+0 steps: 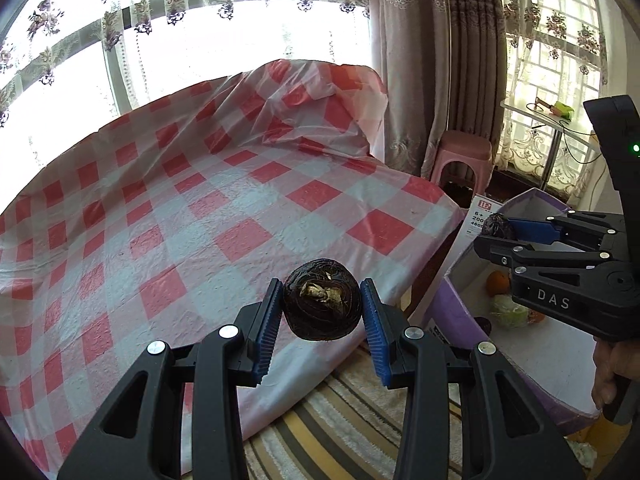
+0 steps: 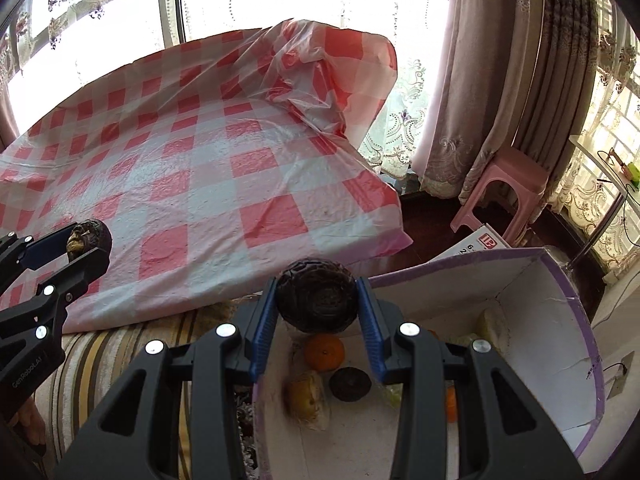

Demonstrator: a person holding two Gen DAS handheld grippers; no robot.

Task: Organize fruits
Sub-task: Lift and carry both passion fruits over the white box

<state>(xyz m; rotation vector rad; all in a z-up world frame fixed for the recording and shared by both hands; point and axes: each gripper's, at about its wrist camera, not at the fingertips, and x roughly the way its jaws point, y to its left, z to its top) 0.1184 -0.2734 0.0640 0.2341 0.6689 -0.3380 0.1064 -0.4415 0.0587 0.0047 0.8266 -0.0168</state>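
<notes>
My left gripper [image 1: 322,306] is shut on a dark round fruit [image 1: 322,300] and holds it above the right front edge of the checked table [image 1: 200,208]. It also shows at the left of the right wrist view [image 2: 90,240]. My right gripper [image 2: 317,300] is shut on another dark round fruit [image 2: 316,296] above the near rim of a white box with purple edges [image 2: 540,312]. In the box lie an orange [image 2: 324,352], a dark fruit [image 2: 350,383], a yellowish fruit [image 2: 308,398] and other pieces. The left wrist view shows the right gripper [image 1: 494,236] over the box [image 1: 452,300].
A red-and-white checked plastic cloth covers the table, bunched up at the far right [image 2: 320,80]. A pink stool [image 2: 504,188] stands by the curtains [image 2: 480,80]. A striped rug [image 2: 120,360] lies on the floor between table and box. A small glass side table [image 1: 548,120] stands at the far right.
</notes>
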